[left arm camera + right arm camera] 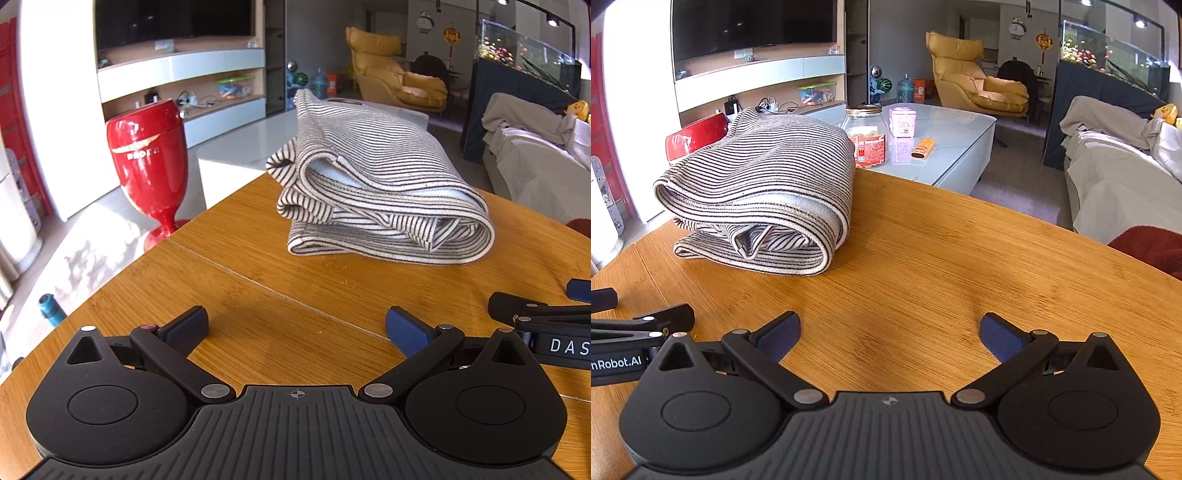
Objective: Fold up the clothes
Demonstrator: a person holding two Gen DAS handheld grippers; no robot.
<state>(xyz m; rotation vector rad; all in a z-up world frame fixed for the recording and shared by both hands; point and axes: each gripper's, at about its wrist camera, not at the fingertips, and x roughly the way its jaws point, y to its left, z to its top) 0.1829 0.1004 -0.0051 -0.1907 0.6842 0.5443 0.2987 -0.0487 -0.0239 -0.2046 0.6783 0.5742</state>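
A black-and-white striped garment (376, 188) lies folded in a thick bundle on the round wooden table (258, 280); the right wrist view has the garment (761, 192) at upper left. My left gripper (295, 328) stands open near the table's front, well short of the bundle, with nothing between its blue pads. My right gripper (890, 336) is open too, over bare wood to the right of the bundle. Each gripper shows at the edge of the other's view: the right one (546, 314) and the left one (635, 325).
A red goblet-shaped stand (147, 162) rises on the floor left of the table. Beyond the table is a white coffee table (960, 133) with a jar (866, 136), a pink box and an orange remote. A covered sofa (1115, 177) and a red cushion (1152, 247) lie right.
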